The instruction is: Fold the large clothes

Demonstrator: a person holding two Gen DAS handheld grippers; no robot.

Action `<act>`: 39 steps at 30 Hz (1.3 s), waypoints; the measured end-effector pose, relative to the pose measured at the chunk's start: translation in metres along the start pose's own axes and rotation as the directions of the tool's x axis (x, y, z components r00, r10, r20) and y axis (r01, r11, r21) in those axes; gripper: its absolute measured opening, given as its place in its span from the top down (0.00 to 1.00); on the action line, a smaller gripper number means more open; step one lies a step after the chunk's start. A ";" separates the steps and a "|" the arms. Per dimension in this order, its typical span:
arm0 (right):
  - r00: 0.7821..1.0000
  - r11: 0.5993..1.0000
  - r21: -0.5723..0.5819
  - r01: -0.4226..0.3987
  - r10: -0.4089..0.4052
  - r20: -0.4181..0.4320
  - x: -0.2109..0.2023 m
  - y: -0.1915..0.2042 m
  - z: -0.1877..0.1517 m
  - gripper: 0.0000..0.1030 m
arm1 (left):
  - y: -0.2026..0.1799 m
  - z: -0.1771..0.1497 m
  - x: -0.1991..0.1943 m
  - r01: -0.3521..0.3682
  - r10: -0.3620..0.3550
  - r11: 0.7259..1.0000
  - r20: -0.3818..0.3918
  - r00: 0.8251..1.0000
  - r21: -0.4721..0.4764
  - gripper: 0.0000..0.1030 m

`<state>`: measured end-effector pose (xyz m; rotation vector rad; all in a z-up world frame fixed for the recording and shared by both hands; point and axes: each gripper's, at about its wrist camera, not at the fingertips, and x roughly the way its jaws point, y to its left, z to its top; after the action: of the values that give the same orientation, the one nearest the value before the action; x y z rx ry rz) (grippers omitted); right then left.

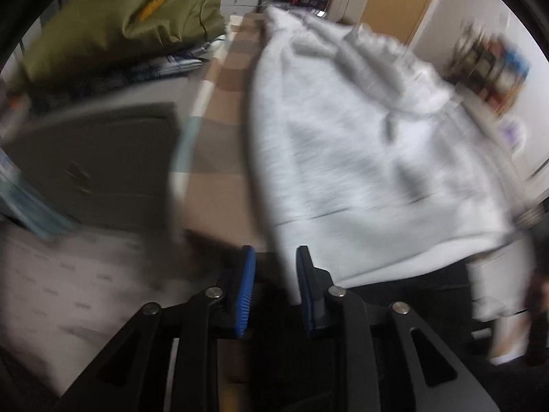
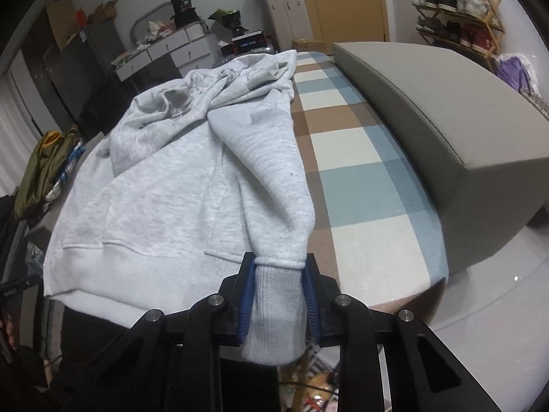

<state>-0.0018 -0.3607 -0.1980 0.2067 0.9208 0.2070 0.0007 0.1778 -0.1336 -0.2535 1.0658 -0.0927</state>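
Right hand-held gripper clamped on hoodie cuff.

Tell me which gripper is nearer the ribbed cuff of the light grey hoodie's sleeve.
Right. The right gripper is shut on the ribbed cuff; the left gripper sits at the hoodie's hem, no cuff between its fingers.

A lived-in room of a home, used for storage and laundry. A wooden shoe rack packed with sneakers stands by a tan door, a white chest of drawers is cluttered with odds and ends, cardboard boxes top a dark cabinet, and an olive jacket lies heaped beside a checked blue, white and brown cover.
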 end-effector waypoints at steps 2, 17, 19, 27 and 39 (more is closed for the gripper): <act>1.000 1.000 0.014 -0.020 0.020 -0.003 -0.001 -0.003 0.002 0.75 | 0.005 0.002 0.004 0.115 -0.117 0.991 -0.018 0.993 -0.067 0.35; 0.976 0.978 0.072 -0.196 0.188 0.109 -0.026 0.002 0.014 0.80 | 0.004 -0.005 0.026 0.167 -0.181 0.976 -0.092 0.979 -0.143 0.96; 0.973 0.979 0.041 -0.199 0.192 0.128 -0.033 0.009 0.017 0.82 | 0.005 -0.004 0.017 0.149 -0.158 0.981 -0.065 0.985 -0.125 0.96; 0.997 0.999 0.004 -0.044 0.043 0.056 -0.023 -0.003 0.013 0.84 | 0.011 -0.004 0.041 0.109 -0.123 0.985 -0.102 0.987 -0.137 0.97; 0.939 0.926 0.154 -0.343 0.338 0.063 -0.019 -0.021 0.017 0.64 | 0.010 0.016 0.021 0.354 -0.360 0.916 0.000 0.933 -0.190 0.49</act>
<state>0.0023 -0.3873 -0.1791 0.5233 0.8628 0.4492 0.0240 0.1855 -0.1463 -0.6194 1.0542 -0.3280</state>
